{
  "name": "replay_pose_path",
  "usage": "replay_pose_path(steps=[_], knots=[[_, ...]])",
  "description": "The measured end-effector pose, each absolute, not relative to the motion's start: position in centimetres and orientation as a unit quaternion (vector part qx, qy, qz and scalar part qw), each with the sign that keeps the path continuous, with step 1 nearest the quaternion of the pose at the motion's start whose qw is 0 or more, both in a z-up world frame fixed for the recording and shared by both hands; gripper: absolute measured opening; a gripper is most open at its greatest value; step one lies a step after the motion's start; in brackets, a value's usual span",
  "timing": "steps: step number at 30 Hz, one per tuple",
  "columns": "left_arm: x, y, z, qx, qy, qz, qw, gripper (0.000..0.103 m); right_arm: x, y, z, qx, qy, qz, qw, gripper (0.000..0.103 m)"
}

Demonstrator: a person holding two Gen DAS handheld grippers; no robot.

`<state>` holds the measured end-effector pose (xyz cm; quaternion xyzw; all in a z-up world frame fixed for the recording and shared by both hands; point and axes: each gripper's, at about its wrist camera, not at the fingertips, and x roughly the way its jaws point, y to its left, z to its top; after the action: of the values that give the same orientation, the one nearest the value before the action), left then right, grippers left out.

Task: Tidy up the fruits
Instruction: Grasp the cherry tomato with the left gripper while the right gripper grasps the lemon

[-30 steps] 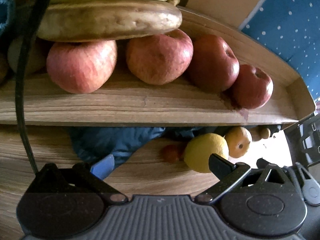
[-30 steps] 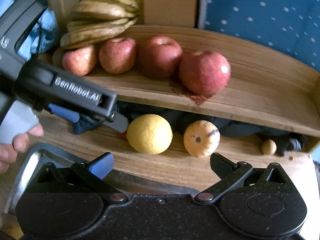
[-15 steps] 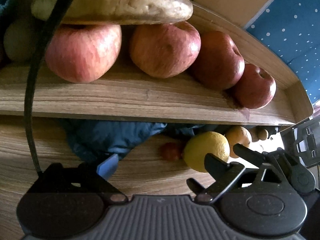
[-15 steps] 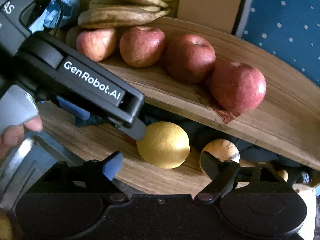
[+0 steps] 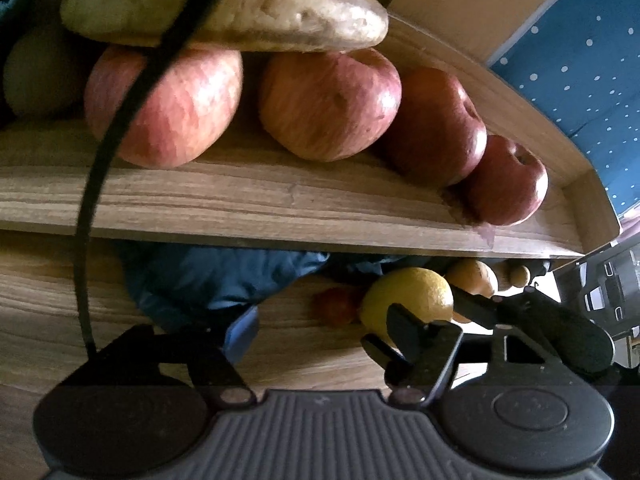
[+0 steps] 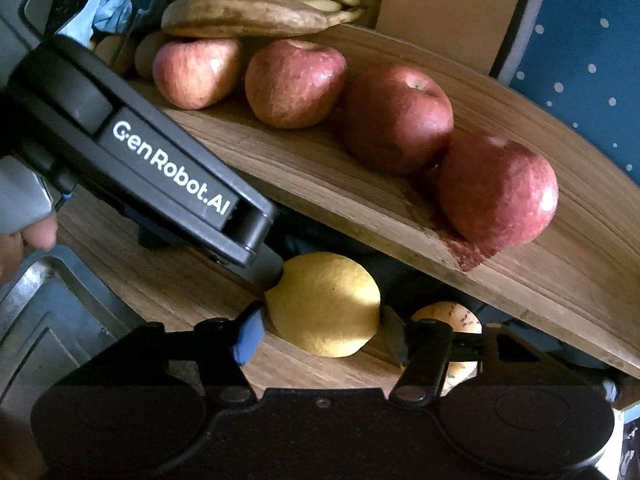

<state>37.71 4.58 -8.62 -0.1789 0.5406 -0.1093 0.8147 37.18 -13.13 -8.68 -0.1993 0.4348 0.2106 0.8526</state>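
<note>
Firmly rounded and waxy, the lemon (image 6: 324, 304) at lower centre sits between the right gripper's (image 6: 320, 332) closing jaws, best pinched across its middle, while the left gripper (image 5: 320, 328) has been narrowing on nothing.

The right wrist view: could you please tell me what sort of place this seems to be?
Probably a home kitchen or dining corner: a wooden shelf holds red apples and bananas, with a lemon on the wooden surface below.

Wood-grain shelf (image 6: 520, 280), glossy apples (image 6: 496, 192), dimpled matt lemon (image 6: 324, 304)
</note>
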Motion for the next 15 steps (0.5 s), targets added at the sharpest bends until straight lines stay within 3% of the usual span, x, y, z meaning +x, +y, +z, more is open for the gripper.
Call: replay_pose_path(steps=[15], knots=[[38.4, 3.0, -9.1, -0.163, 0.545, -0.123, 0.813, 0.059, 34.8, -15.6, -7.8, -0.174, 0.451, 0.193, 0.854, 0.062]])
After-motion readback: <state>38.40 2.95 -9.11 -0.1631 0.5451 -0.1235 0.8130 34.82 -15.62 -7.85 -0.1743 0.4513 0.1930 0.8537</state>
